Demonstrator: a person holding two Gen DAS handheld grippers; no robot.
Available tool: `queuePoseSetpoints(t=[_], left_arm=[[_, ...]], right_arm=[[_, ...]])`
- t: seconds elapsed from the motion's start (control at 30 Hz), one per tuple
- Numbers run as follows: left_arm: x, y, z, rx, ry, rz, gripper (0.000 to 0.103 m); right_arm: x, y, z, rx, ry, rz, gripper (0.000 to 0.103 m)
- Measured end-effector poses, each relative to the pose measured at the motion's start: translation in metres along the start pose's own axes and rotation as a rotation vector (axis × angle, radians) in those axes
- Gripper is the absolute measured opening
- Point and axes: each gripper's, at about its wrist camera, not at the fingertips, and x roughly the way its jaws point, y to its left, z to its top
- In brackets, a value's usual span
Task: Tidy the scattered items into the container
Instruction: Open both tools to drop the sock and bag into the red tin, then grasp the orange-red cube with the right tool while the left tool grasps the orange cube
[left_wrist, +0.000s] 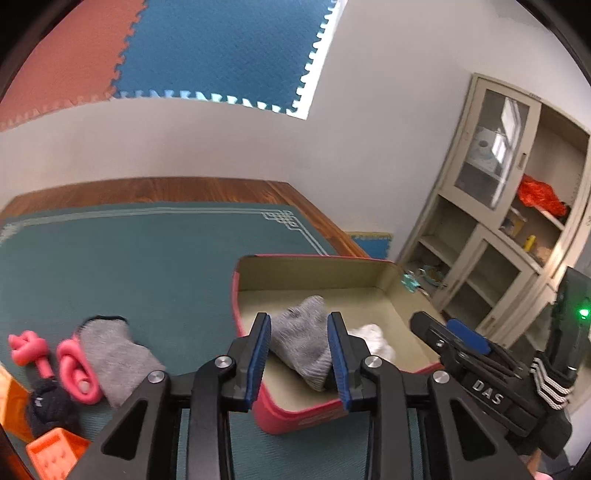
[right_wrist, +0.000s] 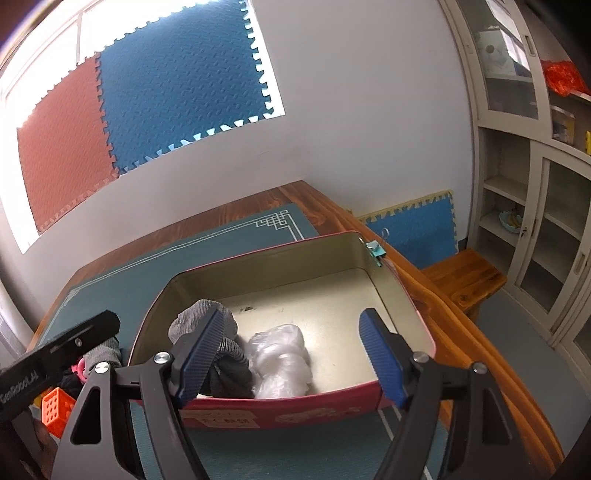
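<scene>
A red tin box (left_wrist: 291, 415) with a beige inside stands on the green mat; it also shows in the right wrist view (right_wrist: 306, 408). A grey sock (left_wrist: 301, 341) lies in it, between the spread jaws of my open left gripper (left_wrist: 298, 356), and I cannot tell if they touch it. The sock (right_wrist: 201, 319) and a clear plastic bundle (right_wrist: 280, 360) lie in the box in the right wrist view. My right gripper (right_wrist: 290, 360) is open and empty above the box's near wall. A second grey sock (left_wrist: 116, 356), a pink knotted rope (left_wrist: 48, 356), a black ball (left_wrist: 50, 408) and an orange cube (left_wrist: 53, 456) lie on the mat to the left.
The green mat (left_wrist: 147, 258) covers a wooden table (left_wrist: 184, 188) against a white wall. A teal binder clip (right_wrist: 376, 249) is on the box's far right corner. A beige cabinet (left_wrist: 509, 221) stands to the right, with a wooden bench (right_wrist: 465, 277) beside the table.
</scene>
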Motion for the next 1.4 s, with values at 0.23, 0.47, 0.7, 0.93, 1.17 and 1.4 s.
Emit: queuePoseSetpoints(t=[0.23, 0.47, 0.7, 0.93, 1.17, 1.4], left_arm=[[-0.009, 0.002, 0.000, 0.028, -0.035, 0.118, 0.033], [-0.015, 0.008, -0.001, 0.026, -0.039, 0.162, 0.037], [-0.039, 0.021, 0.000, -0.008, -0.098, 0.232, 0.083], [-0.075, 0.066, -0.011, -0.057, -0.079, 0.314, 0.083], [-0.128, 0.146, -0.035, -0.206, -0.109, 0.436, 0.091], [-0.150, 0.195, -0.045, -0.248, -0.127, 0.425, 0.091]], right_arm=[[0.000, 0.005, -0.003, -0.016, -0.004, 0.014, 0.079], [0.000, 0.014, -0.005, -0.049, -0.008, 0.036, 0.079], [0.001, 0.018, -0.007, -0.066, -0.007, 0.051, 0.080], [-0.009, 0.033, -0.012, -0.105, -0.047, 0.121, 0.080], [-0.021, 0.070, -0.025, -0.213, -0.070, 0.236, 0.081], [-0.023, 0.118, -0.050, -0.322, 0.005, 0.377, 0.082]])
